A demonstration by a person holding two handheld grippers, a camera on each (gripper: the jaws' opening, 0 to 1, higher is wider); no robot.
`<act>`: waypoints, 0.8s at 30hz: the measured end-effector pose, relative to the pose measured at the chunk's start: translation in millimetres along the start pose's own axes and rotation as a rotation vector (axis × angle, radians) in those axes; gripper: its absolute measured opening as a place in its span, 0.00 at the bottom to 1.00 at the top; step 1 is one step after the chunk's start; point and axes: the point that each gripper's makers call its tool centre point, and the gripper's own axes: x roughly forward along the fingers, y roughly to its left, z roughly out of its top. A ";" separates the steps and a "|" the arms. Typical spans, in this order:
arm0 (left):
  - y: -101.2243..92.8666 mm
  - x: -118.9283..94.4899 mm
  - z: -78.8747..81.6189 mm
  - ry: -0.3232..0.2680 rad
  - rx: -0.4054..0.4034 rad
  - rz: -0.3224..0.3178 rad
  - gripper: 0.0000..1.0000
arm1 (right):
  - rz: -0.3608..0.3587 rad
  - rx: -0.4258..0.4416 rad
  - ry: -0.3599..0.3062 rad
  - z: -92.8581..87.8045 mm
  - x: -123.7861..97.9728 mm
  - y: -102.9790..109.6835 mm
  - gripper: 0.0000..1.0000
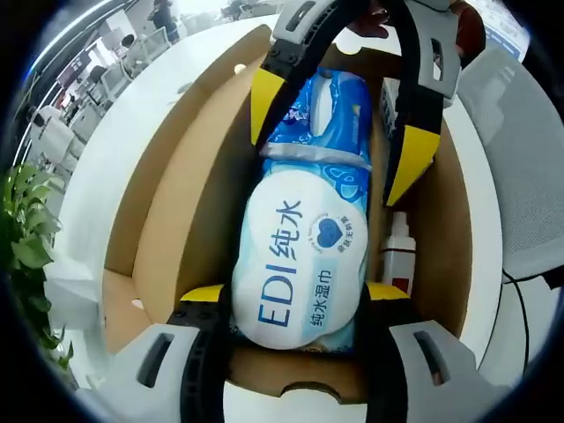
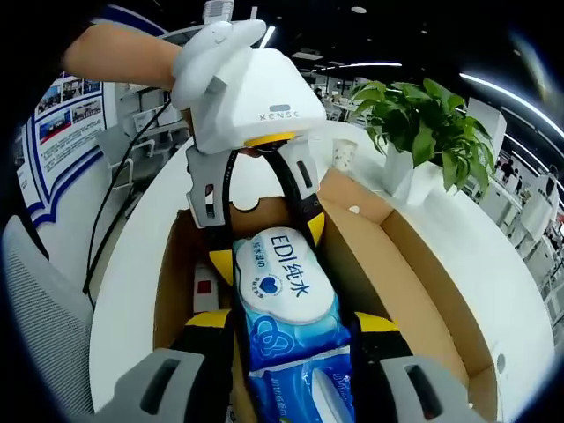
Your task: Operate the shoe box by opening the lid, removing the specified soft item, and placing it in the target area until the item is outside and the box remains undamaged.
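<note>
We hold the left gripper (image 1: pixel 295 304) and right gripper (image 2: pixel 291 328) facing each other, jaws parted, a bare forearm (image 2: pixel 119 53) behind the left.

Potted plant (image 2: pixel 429 123) – white bottle (image 1: pixel 398 251) – table (image 2: pixel 520 291)

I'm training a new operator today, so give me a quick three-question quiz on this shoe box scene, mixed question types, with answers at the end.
1. True or false: both grippers grip the wet wipes pack.
2. Which item stands in the shoe box beside the pack? A) a small white bottle B) a shoe C) a mug
3. Fill in: in the right gripper view, a potted ____ stands on the white table beyond the box.

Key
1. True: the left gripper holds one end, the right gripper the other.
2. A, the small white bottle.
3. Plant.
</note>
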 end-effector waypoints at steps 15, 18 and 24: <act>2.1 6.6 -3.1 0.012 0.058 0.009 0.61 | 0.008 -0.072 0.056 -12.7 19.0 -1.5 0.49; 1.2 6.9 -1.7 0.009 0.080 0.015 0.61 | 0.005 -0.068 0.052 -11.6 20.3 -2.1 0.48; -1.3 10.4 1.1 0.005 0.093 0.021 0.62 | 0.009 -0.071 0.046 -11.5 20.6 -1.1 0.48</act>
